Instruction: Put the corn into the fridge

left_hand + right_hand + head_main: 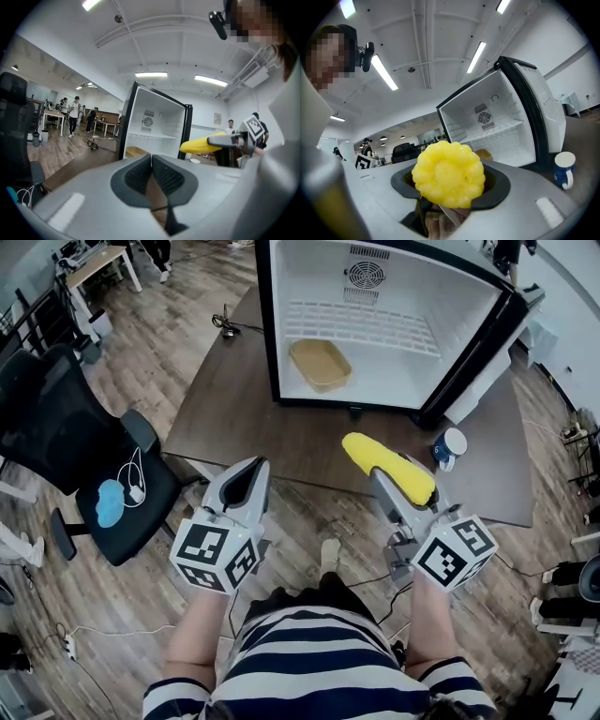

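A yellow corn cob (388, 466) is held above the near edge of the brown table, my right gripper (401, 486) shut on it. In the right gripper view the corn (448, 174) fills the space between the jaws, its blunt end facing the camera. The small fridge (391, 322) stands on the table ahead with its door (482, 352) swung open to the right; a tan tray (320, 364) lies on its floor. My left gripper (246, 482) hangs to the left, jaws shut and empty (151, 174). From the left gripper view the corn (202, 144) shows at right.
A blue-and-white mug (450, 447) stands on the table (242, 418) near the door's foot. A black office chair (80, 457) with a blue item and a cable sits at left. Wood floor surrounds the table. People stand far off in the room (73, 110).
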Demonstrator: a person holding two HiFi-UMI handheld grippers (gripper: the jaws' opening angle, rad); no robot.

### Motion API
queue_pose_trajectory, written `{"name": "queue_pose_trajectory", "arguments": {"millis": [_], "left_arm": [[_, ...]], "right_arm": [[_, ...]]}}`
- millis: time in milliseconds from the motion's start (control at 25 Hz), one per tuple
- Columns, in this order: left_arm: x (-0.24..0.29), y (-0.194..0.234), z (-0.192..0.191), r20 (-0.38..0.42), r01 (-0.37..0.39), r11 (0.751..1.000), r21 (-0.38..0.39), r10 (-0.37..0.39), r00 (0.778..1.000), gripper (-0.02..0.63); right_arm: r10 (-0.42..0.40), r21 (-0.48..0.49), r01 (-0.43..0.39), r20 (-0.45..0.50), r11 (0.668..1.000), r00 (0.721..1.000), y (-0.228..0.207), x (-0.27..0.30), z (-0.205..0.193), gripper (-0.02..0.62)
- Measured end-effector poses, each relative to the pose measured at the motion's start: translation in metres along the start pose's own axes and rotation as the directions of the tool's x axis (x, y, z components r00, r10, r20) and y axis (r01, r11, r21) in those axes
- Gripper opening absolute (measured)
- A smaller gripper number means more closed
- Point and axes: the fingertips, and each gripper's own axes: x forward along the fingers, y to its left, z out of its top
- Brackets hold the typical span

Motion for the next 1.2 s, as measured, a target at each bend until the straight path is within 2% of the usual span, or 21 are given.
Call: {"name": "queue_pose_trajectory", "arguments": {"millis": [280,520,800,1000,1200], "left_arm": [[0.064,0.003,0.019,0.000,-0.048,0.999,0.015,0.048,0.999,0.000],[0.094,0.005,0.035,0.022,-0.088,0.996,0.021,0.088,0.996,0.000],[0.136,0.009,0.050,0.042,-0.122,0.992,0.024,0.121,0.992,0.000],[0.160,0.012,0.058,0.061,-0.139,0.990,0.031,0.137,0.989,0.000],[0.177,0.016,0.067,0.086,-0.159,0.986,0.048,0.155,0.984,0.000]], "right_arm": [[0.023,-0.053,-0.022,0.015,0.998,1.000,-0.053,0.045,0.043,0.252],[0.050,-0.107,-0.046,0.033,0.993,0.998,-0.076,0.075,0.071,0.252],[0.067,-0.123,-0.060,0.053,0.991,0.996,-0.110,0.114,0.097,0.252],[0.060,-0.150,-0.048,0.079,0.988,0.995,-0.131,0.137,0.111,0.252],[0.025,-0.201,-0.003,0.106,0.980,0.994,-0.149,0.158,0.121,0.252]]}}
